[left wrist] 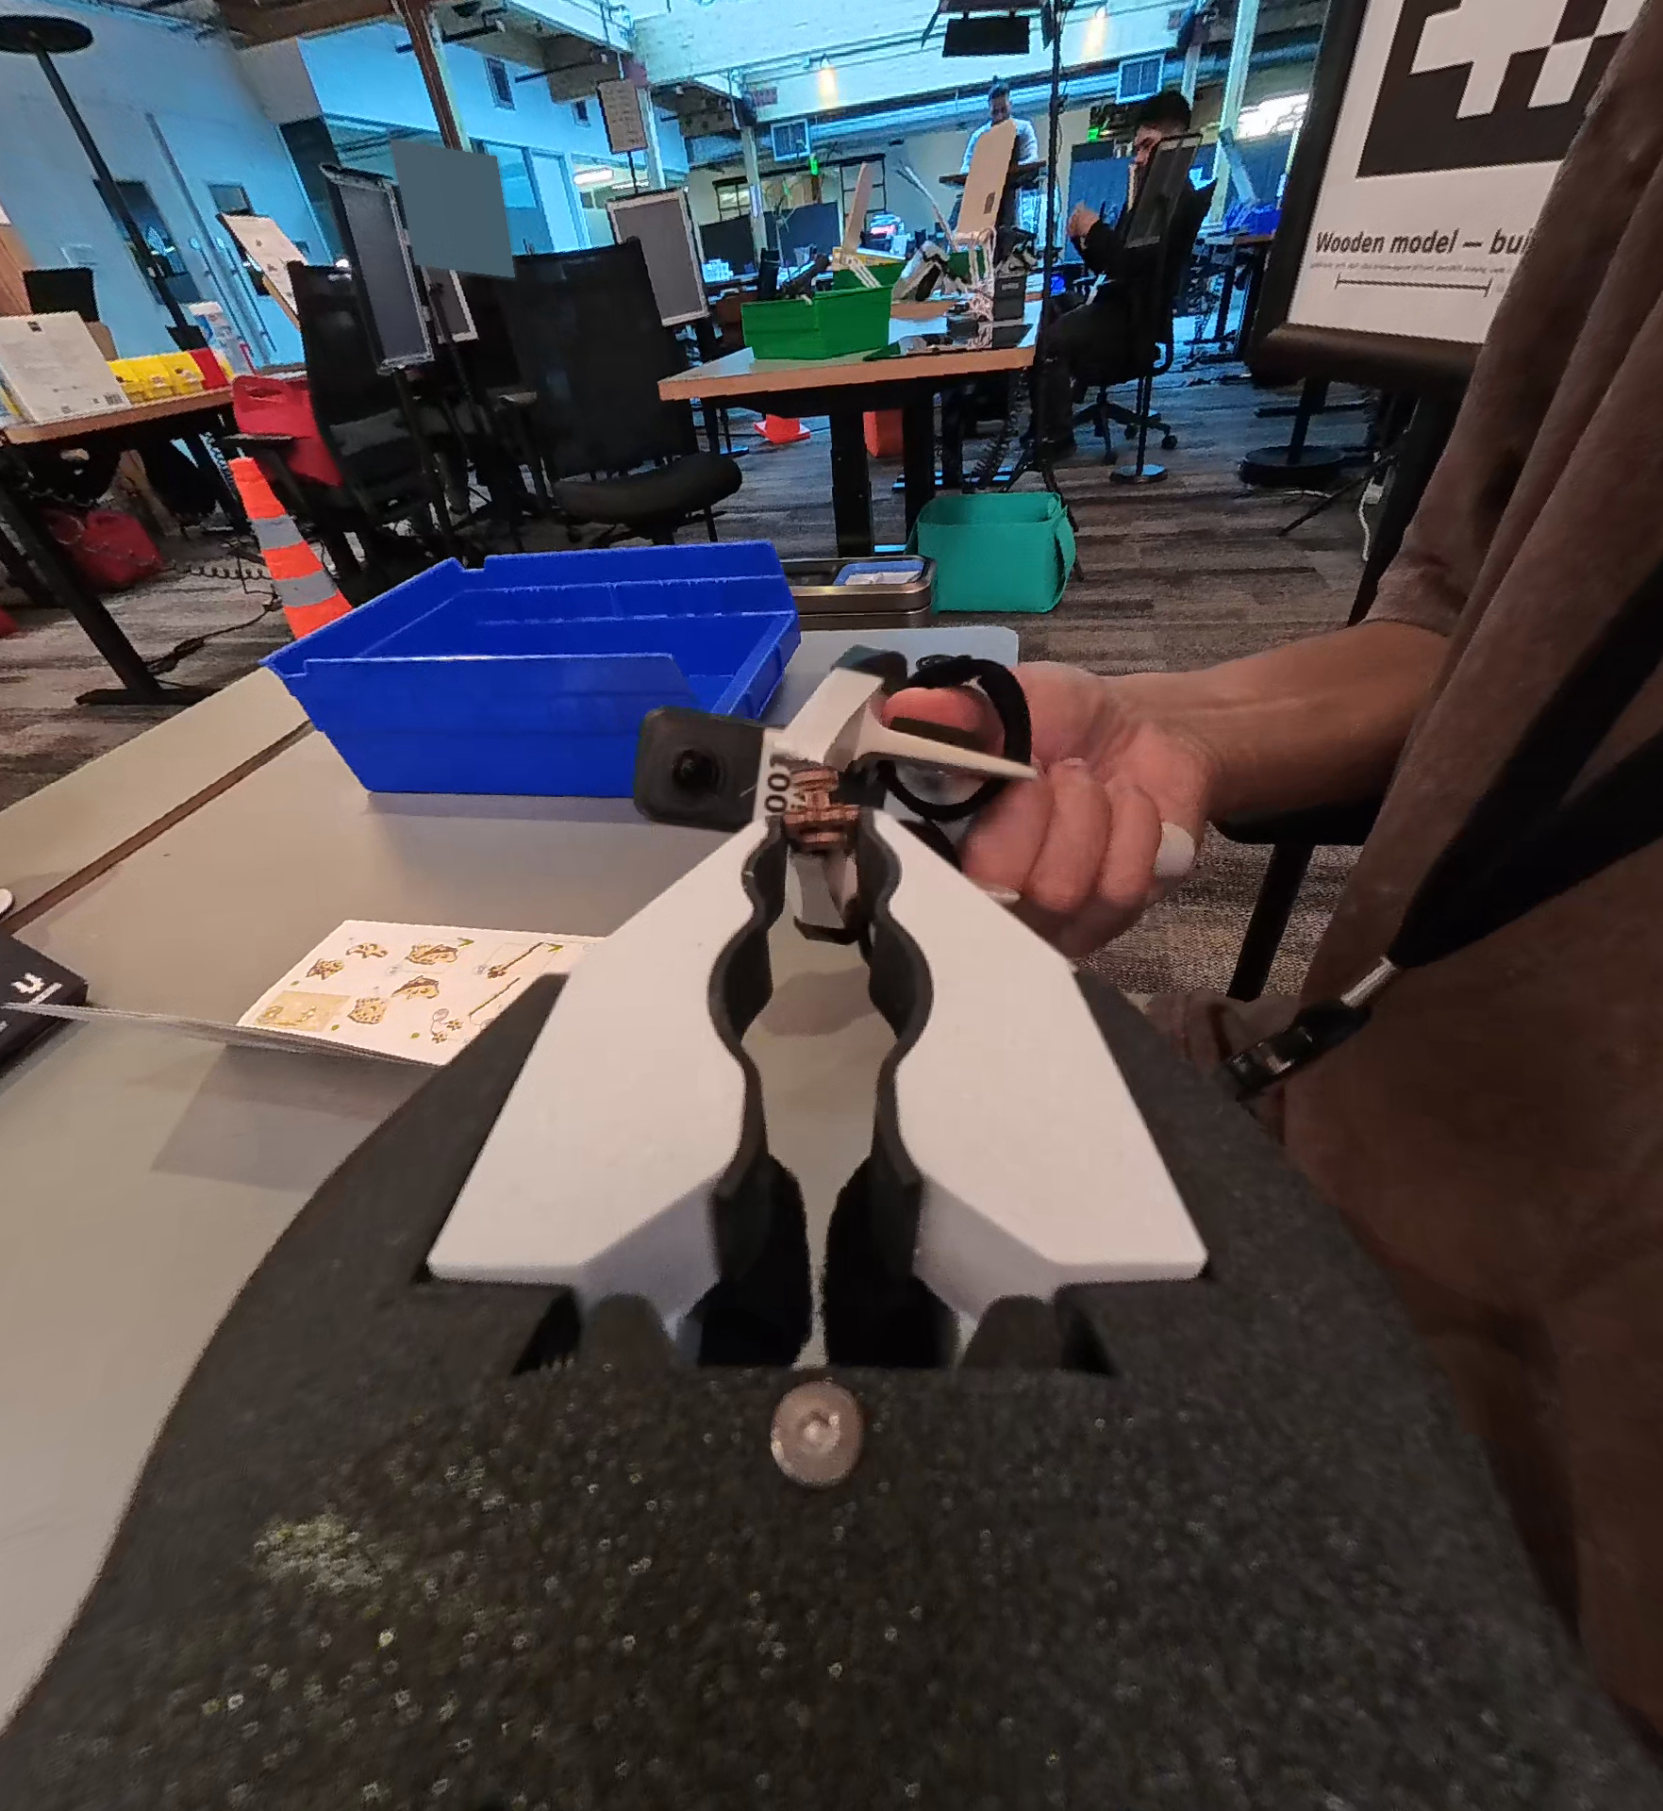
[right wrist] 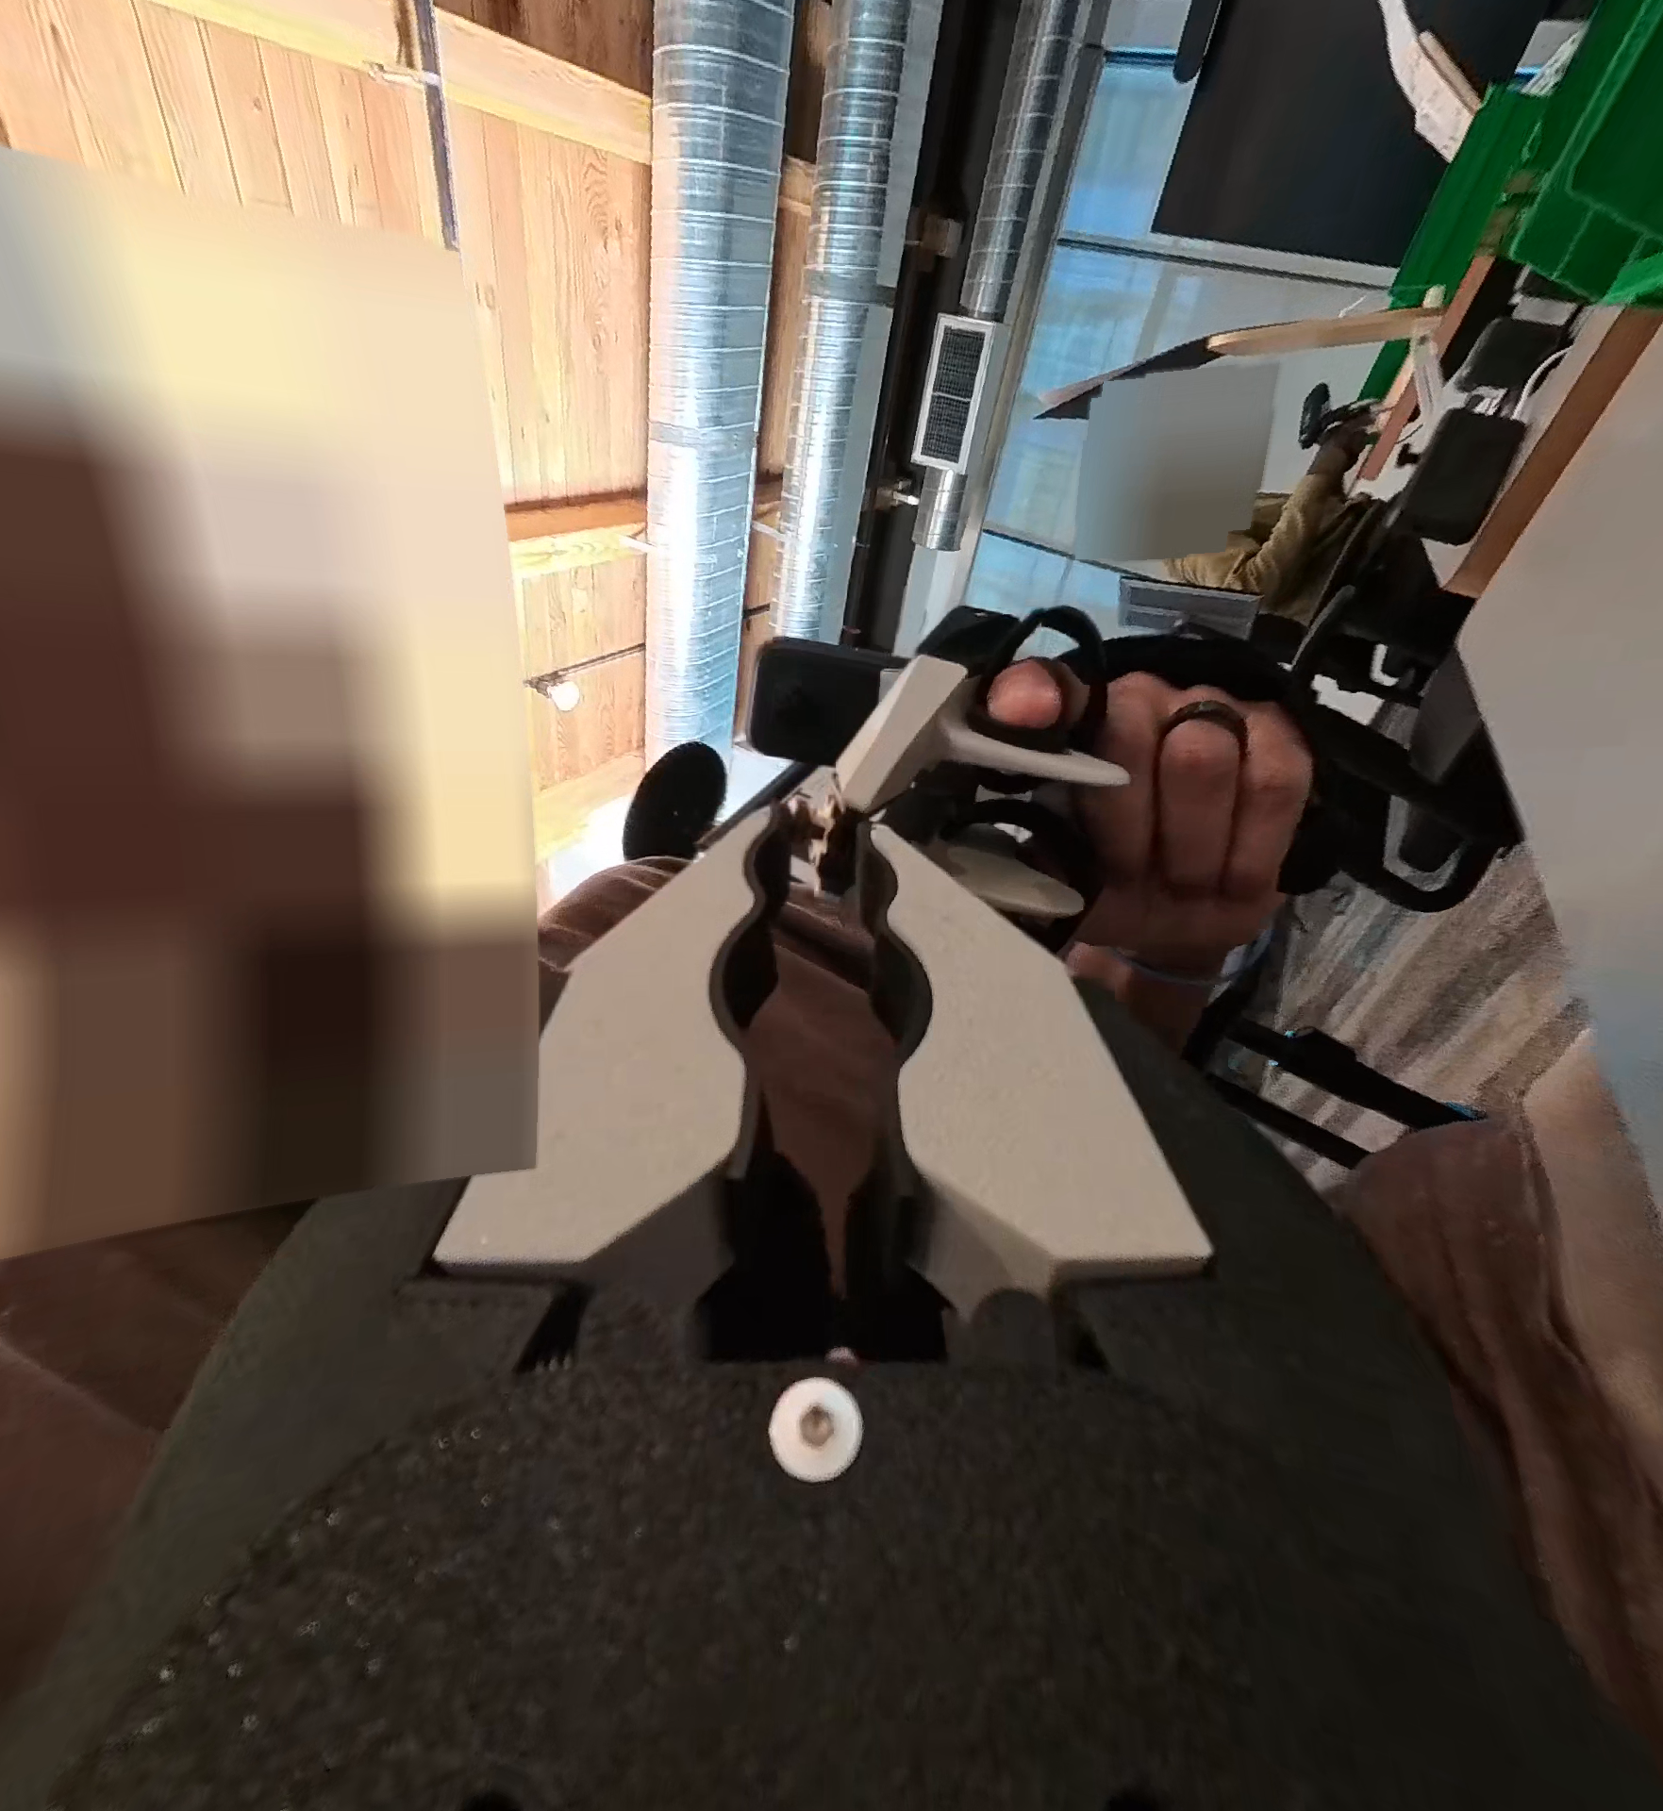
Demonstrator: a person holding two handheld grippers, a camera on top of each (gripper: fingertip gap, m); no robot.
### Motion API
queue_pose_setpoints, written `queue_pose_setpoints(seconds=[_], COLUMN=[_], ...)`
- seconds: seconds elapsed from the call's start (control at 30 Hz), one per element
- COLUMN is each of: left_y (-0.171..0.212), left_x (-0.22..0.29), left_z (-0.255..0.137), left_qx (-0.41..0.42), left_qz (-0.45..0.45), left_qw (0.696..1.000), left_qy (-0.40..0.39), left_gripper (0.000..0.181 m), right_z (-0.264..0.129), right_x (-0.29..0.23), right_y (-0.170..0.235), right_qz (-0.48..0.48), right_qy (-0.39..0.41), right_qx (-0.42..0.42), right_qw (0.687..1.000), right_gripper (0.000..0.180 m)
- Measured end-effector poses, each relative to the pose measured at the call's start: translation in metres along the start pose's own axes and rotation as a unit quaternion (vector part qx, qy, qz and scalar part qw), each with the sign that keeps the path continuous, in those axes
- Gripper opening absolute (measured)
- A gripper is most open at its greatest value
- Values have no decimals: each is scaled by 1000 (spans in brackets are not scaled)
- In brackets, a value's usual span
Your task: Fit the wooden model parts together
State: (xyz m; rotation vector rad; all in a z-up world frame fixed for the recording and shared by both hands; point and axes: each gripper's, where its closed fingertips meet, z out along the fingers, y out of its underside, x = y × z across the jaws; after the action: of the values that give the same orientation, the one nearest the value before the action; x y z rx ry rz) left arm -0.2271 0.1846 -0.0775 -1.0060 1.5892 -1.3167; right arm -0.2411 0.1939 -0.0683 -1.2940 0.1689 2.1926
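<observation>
Pinching a small wooden part [left wrist: 815,806] at the very tips, left tool [left wrist: 815,833] is clamped on it, raised above the table [left wrist: 219,882], well clear of its near edge. Right tool [right wrist: 819,833] meets it tip to tip and looks closed on a wooden piece [right wrist: 812,828] too; blur hides which part is whose. Blue bin [left wrist: 553,676] sits at the far edge, instruction sheet [left wrist: 396,990] toward the left edge. For a clean fit: line up tab and slot first, push straight along the axis, no twisting, light grip. Thin ply probably snaps if levered.
</observation>
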Motion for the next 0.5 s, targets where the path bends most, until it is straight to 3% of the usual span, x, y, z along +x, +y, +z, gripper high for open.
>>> queue_pose_setpoints(seconds=[0.03, 0.17, 0.4, 0.5], left_y=[0, 8, 4, 9], left_x=[-1, -5, -5, -7], left_z=[0, 1, 0, 0], left_qx=[0, -23, -14, -25], left_qz=[-3, -26, 1, -15], left_qw=[1000, 999, 1000, 999], left_qy=[-2, -10, -19, -18], left_gripper=[12, 11, 9, 9], right_z=[0, -4, -3, -5], right_x=[1, 5, 1, 6], right_y=[-1, -4, -5, -7], right_qz=[-9, -44, 3, -18], right_qy=[8, 42, 0, 22], right_qx=[0, -1, 10, 14], right_qw=[1000, 998, 1000, 1000], right_gripper=[12, 10, 10, 9])
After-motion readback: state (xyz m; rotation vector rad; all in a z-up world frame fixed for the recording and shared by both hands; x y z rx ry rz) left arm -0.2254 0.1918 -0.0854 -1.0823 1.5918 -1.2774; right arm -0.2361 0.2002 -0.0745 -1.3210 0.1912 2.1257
